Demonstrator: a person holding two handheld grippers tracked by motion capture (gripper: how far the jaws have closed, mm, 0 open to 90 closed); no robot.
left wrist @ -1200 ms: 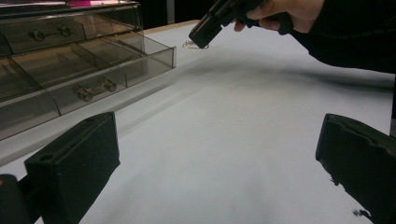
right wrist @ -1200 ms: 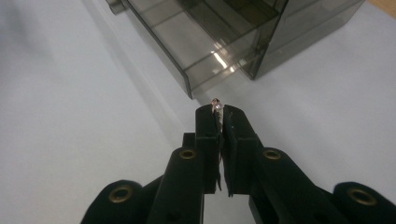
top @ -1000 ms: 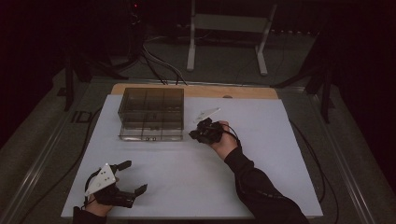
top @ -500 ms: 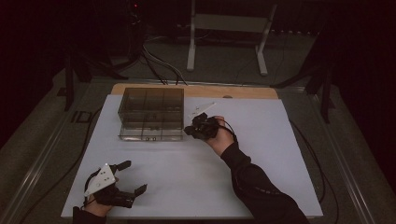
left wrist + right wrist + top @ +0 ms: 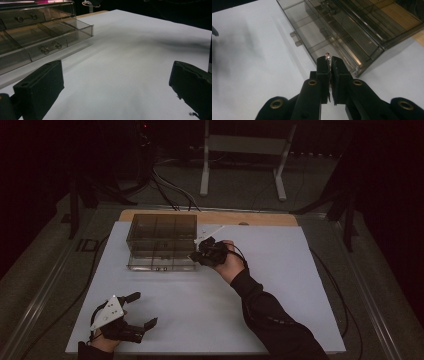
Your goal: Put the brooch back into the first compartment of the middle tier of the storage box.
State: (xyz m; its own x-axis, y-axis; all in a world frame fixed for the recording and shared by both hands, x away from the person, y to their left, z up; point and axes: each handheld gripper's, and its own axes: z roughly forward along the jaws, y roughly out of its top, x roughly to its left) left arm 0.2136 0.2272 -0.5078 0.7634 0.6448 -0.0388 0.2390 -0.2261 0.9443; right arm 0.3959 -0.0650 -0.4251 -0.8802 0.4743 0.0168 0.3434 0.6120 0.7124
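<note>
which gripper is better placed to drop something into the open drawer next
Right. The right gripper sits at the open drawer of the smoky plastic drawer box, jaws shut on a small shiny item. The left gripper rests open at the table's near edge, holding nothing.
</note>
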